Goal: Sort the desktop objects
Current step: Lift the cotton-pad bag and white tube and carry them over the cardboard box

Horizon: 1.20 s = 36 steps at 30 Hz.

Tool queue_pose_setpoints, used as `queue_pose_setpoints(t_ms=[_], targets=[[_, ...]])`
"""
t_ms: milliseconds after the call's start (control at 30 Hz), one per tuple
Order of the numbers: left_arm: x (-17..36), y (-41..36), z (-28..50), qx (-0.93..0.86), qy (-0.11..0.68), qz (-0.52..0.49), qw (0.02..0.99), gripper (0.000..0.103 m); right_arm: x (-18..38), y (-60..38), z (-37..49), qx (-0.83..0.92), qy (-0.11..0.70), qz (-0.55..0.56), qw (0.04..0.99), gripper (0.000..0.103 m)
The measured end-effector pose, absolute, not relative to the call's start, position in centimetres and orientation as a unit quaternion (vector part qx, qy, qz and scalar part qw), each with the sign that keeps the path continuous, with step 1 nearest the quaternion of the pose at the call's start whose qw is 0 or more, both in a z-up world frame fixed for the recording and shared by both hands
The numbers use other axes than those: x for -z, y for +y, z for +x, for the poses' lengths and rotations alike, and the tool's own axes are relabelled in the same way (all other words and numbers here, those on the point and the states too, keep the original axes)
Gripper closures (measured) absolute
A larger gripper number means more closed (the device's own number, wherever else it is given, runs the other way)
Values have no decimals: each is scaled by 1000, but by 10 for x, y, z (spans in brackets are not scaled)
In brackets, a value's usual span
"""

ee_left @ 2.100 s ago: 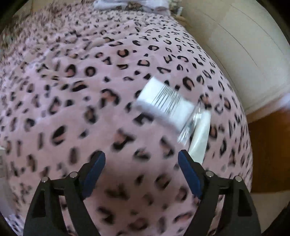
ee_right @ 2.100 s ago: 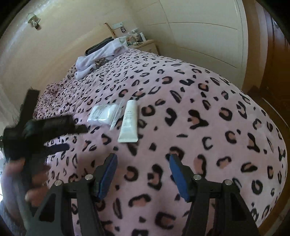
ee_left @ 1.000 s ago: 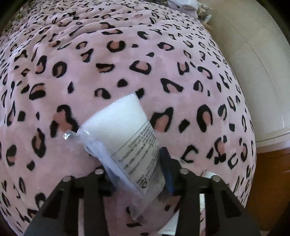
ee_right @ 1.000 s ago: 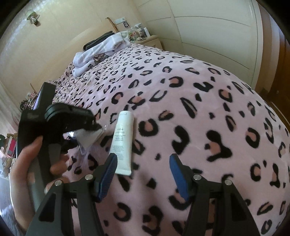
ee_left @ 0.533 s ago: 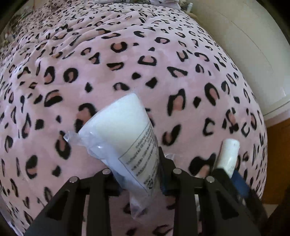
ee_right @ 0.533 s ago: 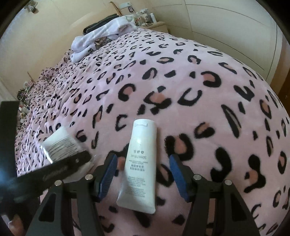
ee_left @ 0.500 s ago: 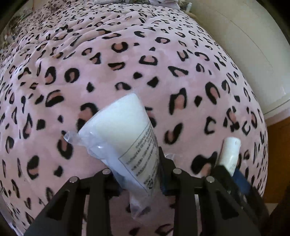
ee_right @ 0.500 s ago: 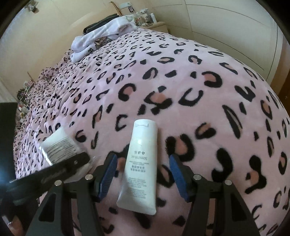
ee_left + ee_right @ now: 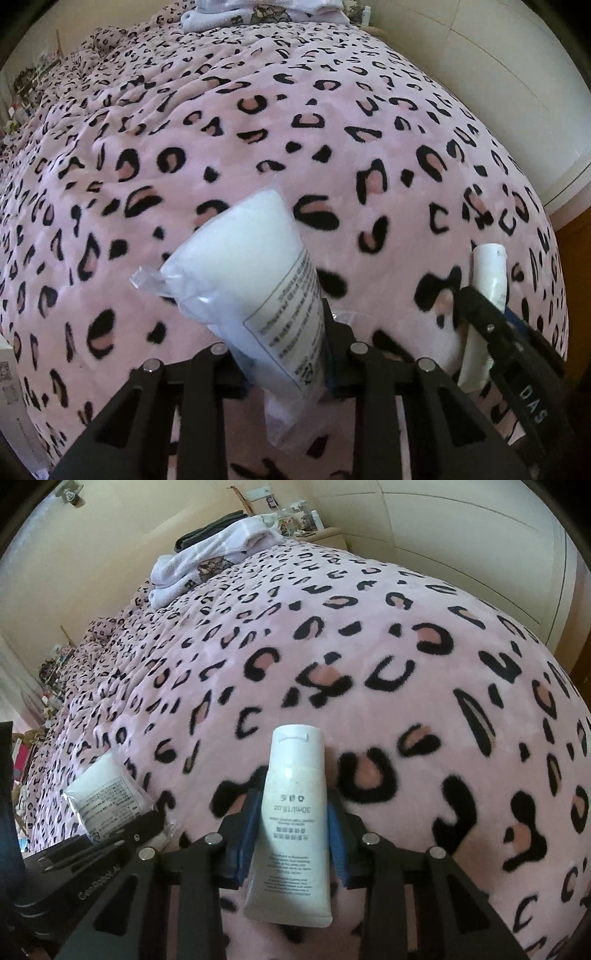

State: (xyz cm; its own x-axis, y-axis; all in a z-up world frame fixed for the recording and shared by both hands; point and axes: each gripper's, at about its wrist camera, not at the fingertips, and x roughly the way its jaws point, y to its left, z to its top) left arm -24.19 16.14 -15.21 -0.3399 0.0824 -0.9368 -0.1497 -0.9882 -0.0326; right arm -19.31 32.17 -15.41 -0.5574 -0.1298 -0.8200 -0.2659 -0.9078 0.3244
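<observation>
Leopard-print pink blanket [image 9: 258, 147] covers the bed and serves as the landmark for everything else. On the left, the left gripper [image 9: 284, 347] is clamped on a white packet in clear plastic wrap [image 9: 251, 280], which sticks out forward beyond the fingers and is tilted, its printed label facing right; the packet looks lifted clear of the blanket, though its lower end is hidden behind the gripper frame. In the right wrist view the same packet [image 9: 107, 797] shows at the left edge, just beside the tube. To the right, the right gripper [image 9: 293, 834] has just been closing, and its blue pads [image 9: 247, 834] now press both sides of a white squeeze tube [image 9: 293, 812]. The tube lies lengthwise along the gripper, cap end pointing away over the blanket, flat crimped end toward the camera. Whether it rests on the blanket cannot be told. At the far end of the blanket sit folded white towels [image 9: 207, 561], near a bedside cabinet [image 9: 325, 535].
</observation>
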Motion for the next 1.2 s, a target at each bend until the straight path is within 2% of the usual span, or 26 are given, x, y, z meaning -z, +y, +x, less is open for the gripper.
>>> queue_pose_setpoints(t_ms=[333,800,1200], targets=[[124,110,-183,-822,23,-565,59,78,114,279,-143,-870,188,-455,4,68],[55,-15,-58,-839,-21,-544,13,78,53,169,-67,-877,165,-442,-89,68],[10,-102,-3,-843,-55,-534,-38,78,13,71,-36,-872,141,-438,-168,68]])
